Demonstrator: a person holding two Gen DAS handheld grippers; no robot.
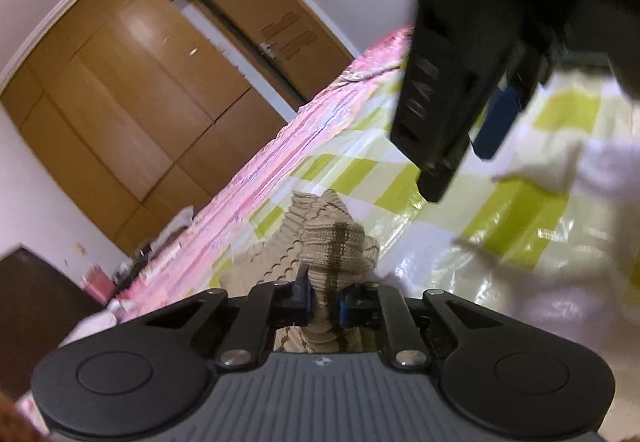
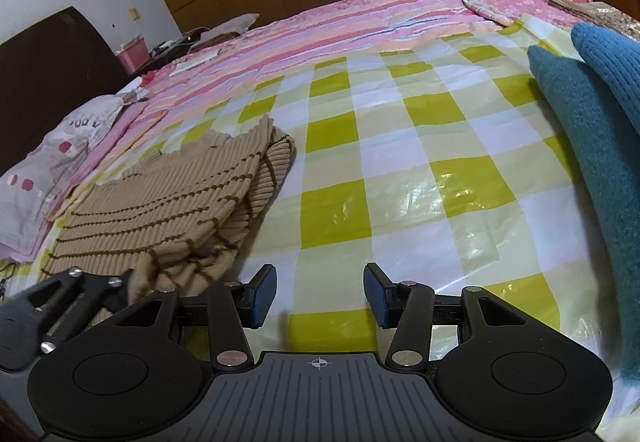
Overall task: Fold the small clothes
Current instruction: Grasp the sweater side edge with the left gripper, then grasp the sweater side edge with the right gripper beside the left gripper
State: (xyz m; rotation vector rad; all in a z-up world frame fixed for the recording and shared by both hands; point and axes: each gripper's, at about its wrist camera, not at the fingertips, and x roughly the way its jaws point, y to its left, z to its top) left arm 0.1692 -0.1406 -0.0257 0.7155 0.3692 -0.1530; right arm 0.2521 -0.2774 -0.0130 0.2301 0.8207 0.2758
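Observation:
A beige ribbed sweater with thin brown stripes (image 2: pixel 168 198) lies partly folded on the green-and-white checked plastic sheet (image 2: pixel 400 170) at the left. My left gripper (image 1: pixel 324 302) is shut on a bunched edge of this sweater (image 1: pixel 332 238) and holds it up; it also shows at the lower left of the right wrist view (image 2: pixel 60 302). My right gripper (image 2: pixel 318 294) is open and empty, low over the sheet to the right of the sweater. In the left wrist view it hangs above (image 1: pixel 456 146), blurred.
Blue and teal knitted clothes (image 2: pixel 592 130) lie at the right edge. A pink striped bedspread (image 2: pixel 360 18) covers the bed beyond the sheet. A pillow (image 2: pixel 60 154) and dark headboard (image 2: pixel 48 74) are at left. Wooden wardrobes (image 1: pixel 132 90) stand behind.

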